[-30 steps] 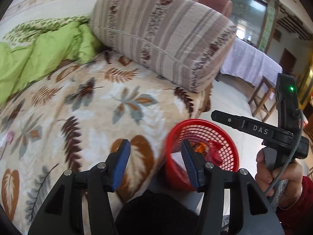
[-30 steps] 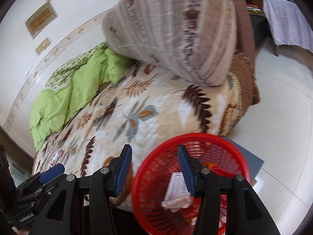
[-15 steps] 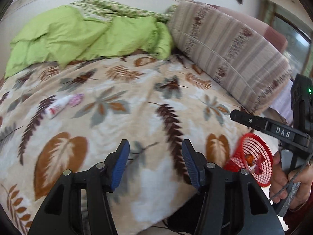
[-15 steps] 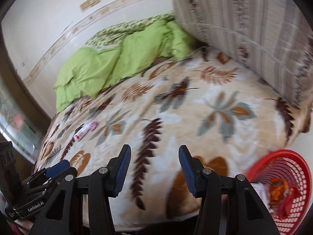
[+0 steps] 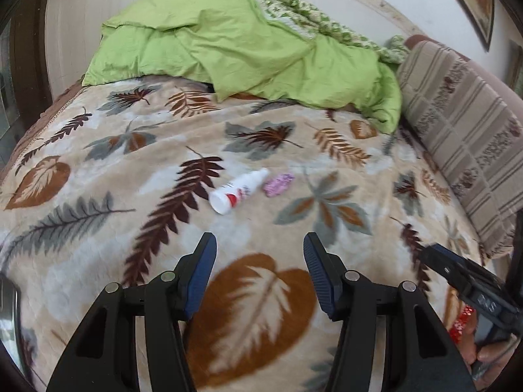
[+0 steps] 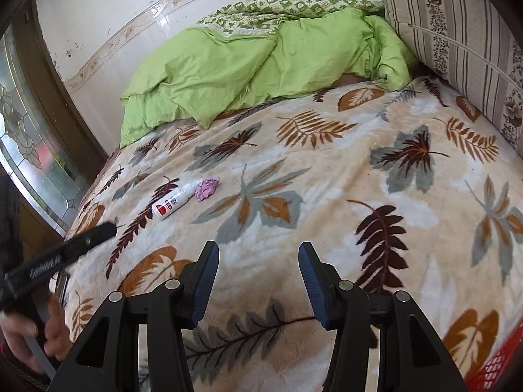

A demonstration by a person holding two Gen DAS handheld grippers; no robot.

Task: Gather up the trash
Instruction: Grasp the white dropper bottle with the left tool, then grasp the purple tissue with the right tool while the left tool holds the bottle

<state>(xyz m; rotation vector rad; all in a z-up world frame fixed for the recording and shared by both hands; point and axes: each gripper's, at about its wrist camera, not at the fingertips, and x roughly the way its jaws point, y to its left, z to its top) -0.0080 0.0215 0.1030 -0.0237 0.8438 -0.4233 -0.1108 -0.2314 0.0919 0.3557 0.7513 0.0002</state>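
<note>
A small white bottle (image 5: 238,190) with a red label lies on its side on the leaf-patterned blanket (image 5: 98,228), with a crumpled purple wrapper (image 5: 278,184) just right of it. My left gripper (image 5: 260,261) is open and empty, hovering just short of them. In the right wrist view the bottle (image 6: 176,198) and the wrapper (image 6: 207,188) lie far to the upper left of my right gripper (image 6: 258,268), which is open and empty. The red basket's rim (image 6: 497,366) shows at the bottom right corner.
A rumpled green quilt (image 5: 235,49) is piled at the back of the bed. A big striped cushion (image 5: 464,124) lies along the right side. A window with patterned glass (image 6: 29,150) is at the left, beside the bed edge.
Both grippers have swung left, away from the red basket and over the bed. The bottle and the purple wrapper are now close in front of the left gripper. Both stay open.
</note>
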